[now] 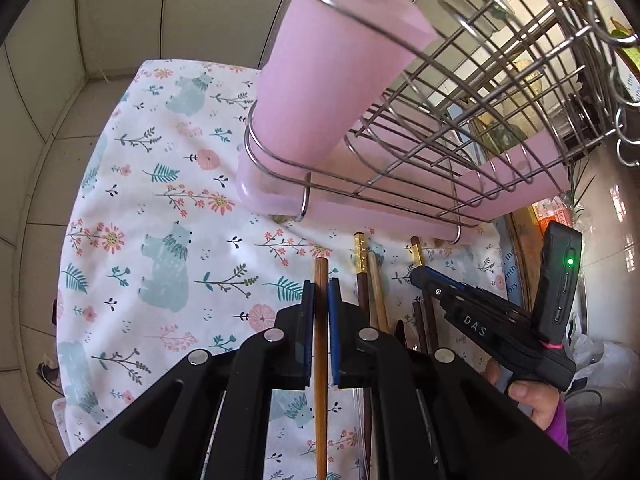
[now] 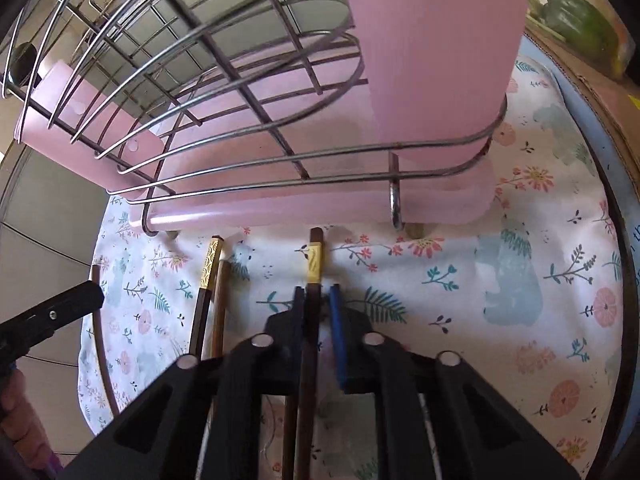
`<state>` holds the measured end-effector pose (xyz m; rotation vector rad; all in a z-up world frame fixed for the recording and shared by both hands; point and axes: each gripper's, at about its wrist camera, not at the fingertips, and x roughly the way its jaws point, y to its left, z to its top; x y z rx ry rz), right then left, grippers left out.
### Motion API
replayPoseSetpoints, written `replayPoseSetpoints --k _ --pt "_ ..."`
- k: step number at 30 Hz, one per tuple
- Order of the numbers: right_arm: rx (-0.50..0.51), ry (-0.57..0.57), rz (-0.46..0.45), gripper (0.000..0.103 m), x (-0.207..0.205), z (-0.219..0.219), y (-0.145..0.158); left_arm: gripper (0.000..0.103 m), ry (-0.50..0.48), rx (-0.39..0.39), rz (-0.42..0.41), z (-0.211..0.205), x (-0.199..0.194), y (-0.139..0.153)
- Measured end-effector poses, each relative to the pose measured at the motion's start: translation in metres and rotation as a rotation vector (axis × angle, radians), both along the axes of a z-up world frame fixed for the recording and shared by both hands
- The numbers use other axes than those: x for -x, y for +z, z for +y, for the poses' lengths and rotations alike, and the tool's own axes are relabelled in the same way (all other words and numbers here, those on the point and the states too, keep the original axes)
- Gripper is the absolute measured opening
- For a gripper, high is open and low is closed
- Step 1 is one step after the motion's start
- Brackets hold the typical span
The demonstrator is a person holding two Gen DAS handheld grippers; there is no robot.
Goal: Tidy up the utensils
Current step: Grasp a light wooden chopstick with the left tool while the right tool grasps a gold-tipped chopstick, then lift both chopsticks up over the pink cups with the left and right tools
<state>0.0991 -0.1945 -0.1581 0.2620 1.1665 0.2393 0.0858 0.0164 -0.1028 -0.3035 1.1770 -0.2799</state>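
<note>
My left gripper (image 1: 321,286) is shut on a light wooden chopstick (image 1: 321,360) that runs along its fingers. My right gripper (image 2: 317,293) straddles a dark chopstick with a gold band (image 2: 313,280); a gap shows beside its right pad, so it looks open around it. The right gripper also shows in the left wrist view (image 1: 420,276). Several more chopsticks (image 1: 376,292) lie on the floral cloth (image 1: 160,200). A pink utensil cup (image 1: 320,80) hangs in a wire dish rack (image 1: 460,120) just ahead; it also shows in the right wrist view (image 2: 432,60).
The rack sits on a pink drip tray (image 2: 280,204). A tiled wall (image 1: 60,60) lies to the left. A cardboard box with a green pepper (image 2: 580,24) stands at the right. The left gripper's tip (image 2: 72,300) shows at the left.
</note>
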Motion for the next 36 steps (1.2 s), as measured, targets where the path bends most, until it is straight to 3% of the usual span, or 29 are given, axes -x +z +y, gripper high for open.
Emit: replayPoseSetpoints --k 7,15,27,36 --pt "-0.038 0.007 -0.049 0.006 0.027 -0.014 0.025 0.006 -0.017 0.014 -0.042 0.009 0.006 0.019" --pt "-0.093 -0.015 -0.278 0.006 0.080 -0.036 0.078 0.006 -0.011 0.025 -0.176 0.020 0.023 0.052" --pt "-0.094 -0.126 -0.466 0.006 0.126 -0.079 0.148 0.006 0.039 0.025 -0.371 0.027 0.057 0.115" --pt "-0.114 -0.203 -0.696 0.006 0.143 -0.099 0.219 0.006 0.088 -0.014 -0.527 0.034 0.084 0.170"
